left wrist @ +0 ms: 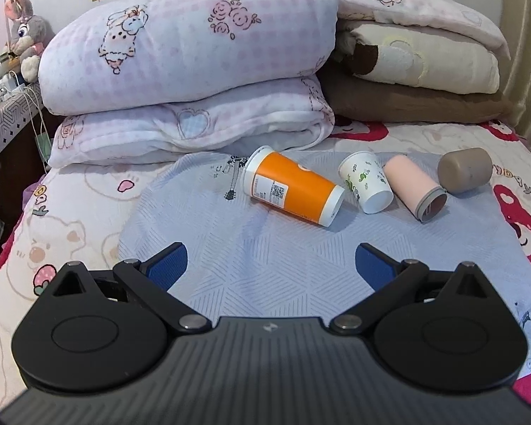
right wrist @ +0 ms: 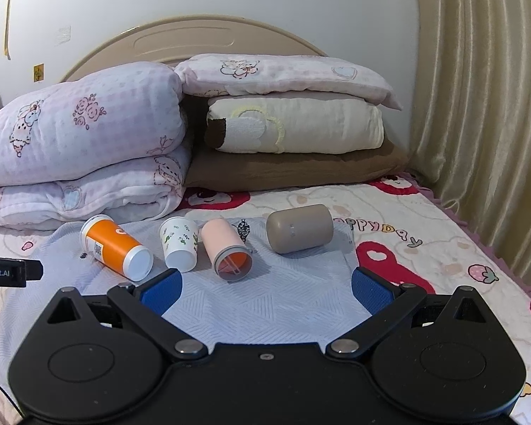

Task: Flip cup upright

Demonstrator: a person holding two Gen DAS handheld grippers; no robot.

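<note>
Several cups lie on their sides in a row on a pale blue cloth (left wrist: 265, 265) on the bed: an orange cup (left wrist: 293, 191) (right wrist: 115, 248), a small white paper cup with green print (left wrist: 366, 182) (right wrist: 180, 244), a pink cup (left wrist: 416, 187) (right wrist: 226, 248) and a taupe cup (left wrist: 465, 173) (right wrist: 299, 228). My left gripper (left wrist: 270, 262) is open and empty, short of the orange cup. My right gripper (right wrist: 267, 288) is open and empty, short of the pink and taupe cups.
Folded pink quilts (left wrist: 187, 60) and stacked pillows (right wrist: 293, 131) lie behind the cups at the headboard. A curtain (right wrist: 478, 106) hangs on the right. A bedside table (left wrist: 7, 117) with a plush toy stands at the left. The left gripper's edge (right wrist: 10, 271) shows at left.
</note>
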